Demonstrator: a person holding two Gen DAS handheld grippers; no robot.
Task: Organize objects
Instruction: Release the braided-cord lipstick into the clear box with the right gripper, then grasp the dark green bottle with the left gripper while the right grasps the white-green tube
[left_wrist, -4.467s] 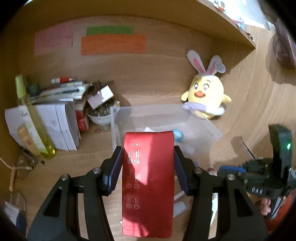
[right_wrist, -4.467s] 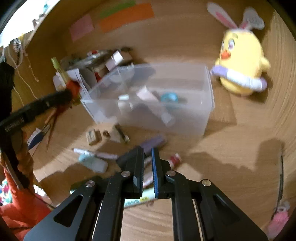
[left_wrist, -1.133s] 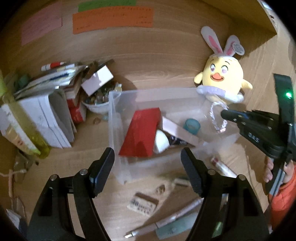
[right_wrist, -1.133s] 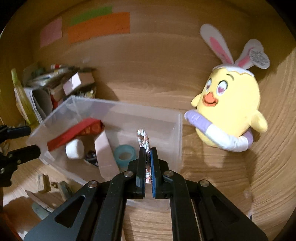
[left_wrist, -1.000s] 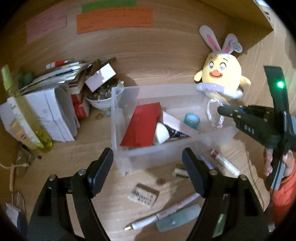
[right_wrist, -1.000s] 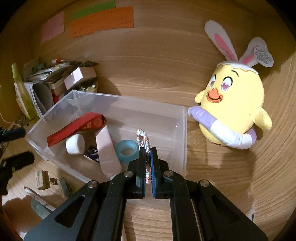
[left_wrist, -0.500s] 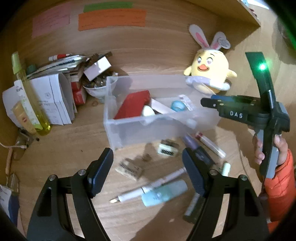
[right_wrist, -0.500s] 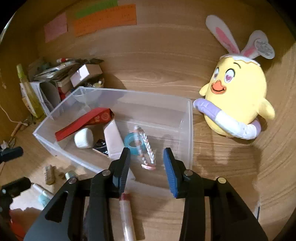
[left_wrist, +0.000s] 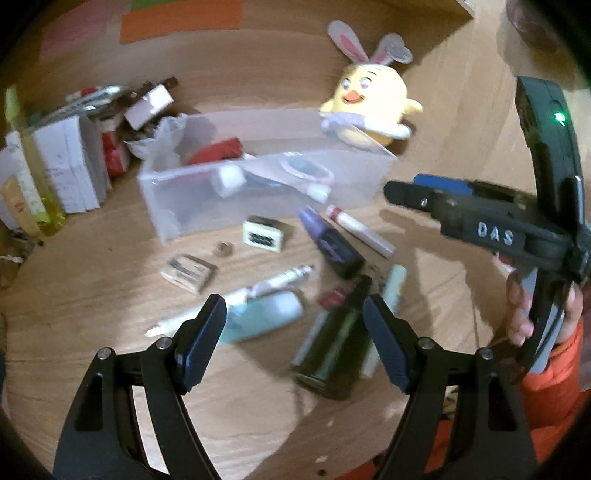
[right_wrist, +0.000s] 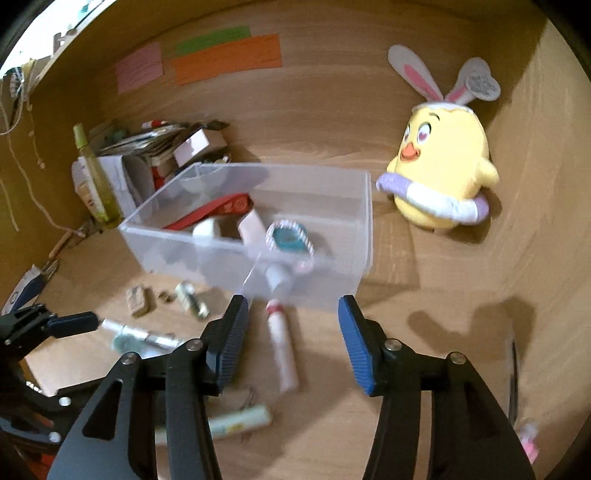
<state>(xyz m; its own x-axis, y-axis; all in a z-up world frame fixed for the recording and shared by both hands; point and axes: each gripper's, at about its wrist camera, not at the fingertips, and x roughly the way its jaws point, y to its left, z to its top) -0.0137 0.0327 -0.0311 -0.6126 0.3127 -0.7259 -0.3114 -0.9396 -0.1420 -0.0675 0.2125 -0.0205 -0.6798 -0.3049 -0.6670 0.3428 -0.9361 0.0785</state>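
two grippers are in our hands above a light wooden desk (left_wrist: 92, 295). our left gripper (left_wrist: 293, 332) has its jaws spread wide with nothing clamped; between its blue pads we see the desk with a pale blue oval tube (left_wrist: 264, 319) and a dark green box (left_wrist: 332, 350) lying loose. our right gripper (right_wrist: 291, 332) has its jaws opening with nothing between the pads; below the gap lies a white cylindrical stick with a red end (right_wrist: 282, 347), flat on the desk just in front of the clear plastic rectangular bin (right_wrist: 362, 221).

inside the bin we see a long red flat packet (right_wrist: 218, 210) leaning against the left side, a small white rounded block (right_wrist: 207, 229), a pale pink flat tube (right_wrist: 251, 227), a teal roll of tape (right_wrist: 286, 238) and a twisted white-and-pink loop of cord (right_wrist: 306, 243) draped over it.

outside the bin, on the desk, lie a purple-and-black marker-shaped tube (left_wrist: 330, 245), a white stamp block with black print (left_wrist: 264, 234), a tan wooden stamp block (left_wrist: 188, 271) and a thin white pen (left_wrist: 236, 299). a yellow plush chick with rabbit ears (right_wrist: 441, 181) sits to the right of the bin, apart from it. left of the bin a cluttered stack of white boxes and papers (right_wrist: 122, 177) stands beside a tall yellow-green bottle (right_wrist: 94, 181).

an orange sleeve (left_wrist: 546, 398) shows at the right gripper's handle in the left wrist view.
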